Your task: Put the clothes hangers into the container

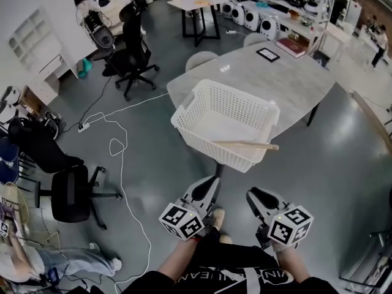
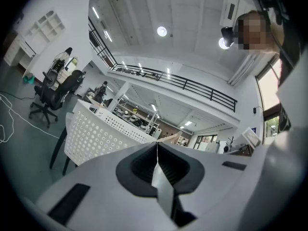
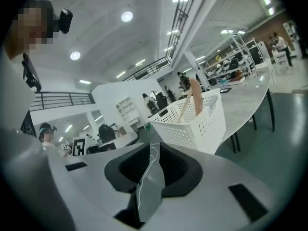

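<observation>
A white perforated basket [image 1: 211, 112] stands at the near edge of a grey table [image 1: 294, 81]. A wooden clothes hanger [image 1: 245, 144] rests in it, leaning across its front rim. Both grippers are held low, short of the basket and near the person's knees. My left gripper [image 1: 208, 185] is shut with nothing in it, and so is my right gripper [image 1: 256, 195]. In the left gripper view the jaws [image 2: 157, 143] meet below the basket [image 2: 96, 134]. The right gripper view shows the shut gripper [image 3: 150, 146], the basket [image 3: 192, 126] and the hanger [image 3: 195, 96] sticking up out of it.
A dark book [image 1: 291, 46] and a tablet [image 1: 267, 54] lie at the table's far end. Black office chairs [image 1: 131, 51] [image 1: 73, 192] stand on the floor at left, with a white cable [image 1: 116, 146] trailing between them. A seated person [image 1: 37, 259] is at lower left.
</observation>
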